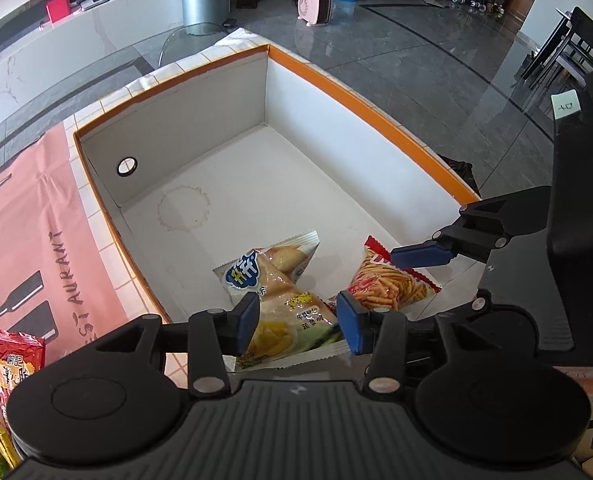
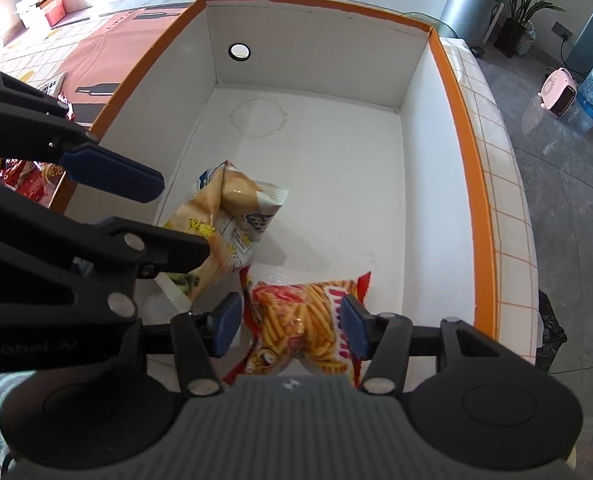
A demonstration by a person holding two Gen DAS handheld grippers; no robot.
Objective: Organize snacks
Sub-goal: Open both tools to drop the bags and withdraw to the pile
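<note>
Snacks going into orange-rimmed box (image 1: 376,114). Left gripper (image 1: 298,322) jaws apart, straddling pale packet (image 1: 280,308) that lies on box floor near the 6 o'clock wall. Right gripper (image 2: 288,326) jaws apart around red stick-snack bag (image 2: 304,320), just beside it at 3 o'clock. Risk: grippers crowd together, fingers may clash, or a lifting pad may snag a wrapper and drag it out. More packets (image 1: 12,356) wait at 9 o'clock outside the box
</note>
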